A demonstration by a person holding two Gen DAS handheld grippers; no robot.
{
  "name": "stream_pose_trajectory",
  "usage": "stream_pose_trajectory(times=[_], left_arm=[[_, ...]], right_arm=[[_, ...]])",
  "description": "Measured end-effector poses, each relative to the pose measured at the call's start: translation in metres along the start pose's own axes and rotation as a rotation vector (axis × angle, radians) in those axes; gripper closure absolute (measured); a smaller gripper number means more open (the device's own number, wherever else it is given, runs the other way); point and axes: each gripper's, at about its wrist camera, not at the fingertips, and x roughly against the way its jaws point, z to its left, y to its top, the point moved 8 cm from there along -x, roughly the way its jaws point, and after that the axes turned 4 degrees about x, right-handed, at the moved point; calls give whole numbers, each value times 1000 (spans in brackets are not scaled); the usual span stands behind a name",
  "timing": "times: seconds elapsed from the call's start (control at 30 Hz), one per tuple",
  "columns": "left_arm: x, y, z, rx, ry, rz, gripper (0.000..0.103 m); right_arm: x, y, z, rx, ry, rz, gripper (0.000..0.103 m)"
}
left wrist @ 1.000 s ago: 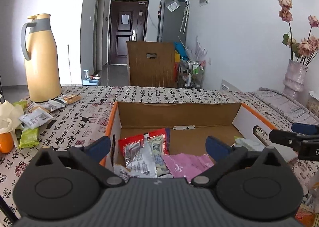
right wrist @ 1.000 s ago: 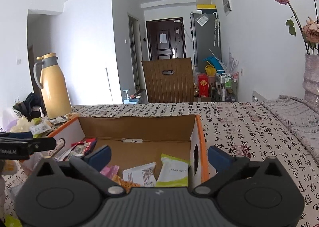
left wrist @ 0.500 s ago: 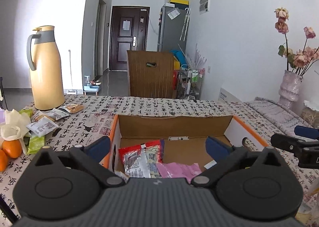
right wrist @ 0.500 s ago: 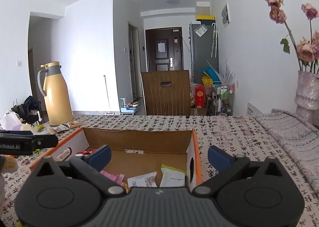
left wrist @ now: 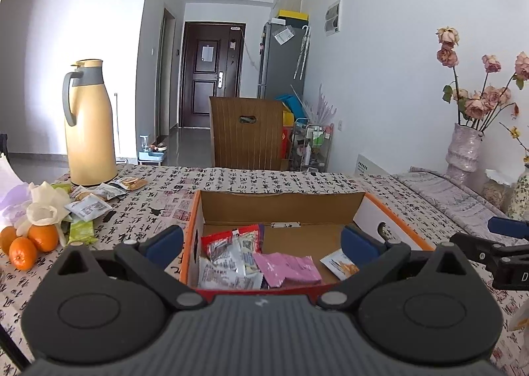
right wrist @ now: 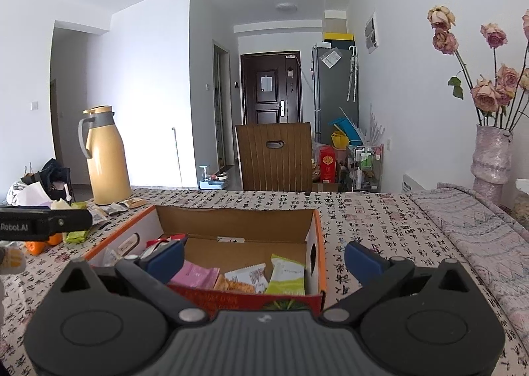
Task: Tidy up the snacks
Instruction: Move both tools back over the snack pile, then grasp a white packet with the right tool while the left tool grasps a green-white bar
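Both grippers have pulled back and up from the box [left wrist: 281, 201], fingers spread, holding nothing; probably a drop is finished and the next pickup is due. Left gripper [left wrist: 261, 242] view shows loose snacks [left wrist: 87, 209] by the thermos [left wrist: 89, 125]; right gripper [right wrist: 264, 258] view shows the green packet [right wrist: 287, 278] inside.

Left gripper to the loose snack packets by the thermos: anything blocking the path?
Mostly clear. The left gripper is open over the box; the packets lie left of it on open tablecloth. Only the oranges and white bag crowd their near-left edge.
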Motion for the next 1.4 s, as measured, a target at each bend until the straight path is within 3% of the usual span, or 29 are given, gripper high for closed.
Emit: stream_pose_trajectory(times=[0.37, 0.8, 0.9, 0.97, 1.03, 1.4], left_arm=[[24, -37, 8, 2, 10, 57, 0], [33, -103, 23, 40, 23, 181, 0], [32, -112, 24, 49, 27, 206, 0], [32, -113, 25, 45, 34, 212, 0], [33, -112, 26, 51, 34, 208, 0], [34, -113, 27, 58, 35, 210, 0]], right_arm=[[38, -32, 0, -1, -21, 44, 0], [53, -113, -7, -24, -69, 221, 0], [51, -123, -3, -24, -64, 239, 13], [49, -123, 1, -11, -49, 243, 33], [45, -122, 8, 14, -29, 246, 41], [12, -130, 23, 74, 24, 335, 55]])
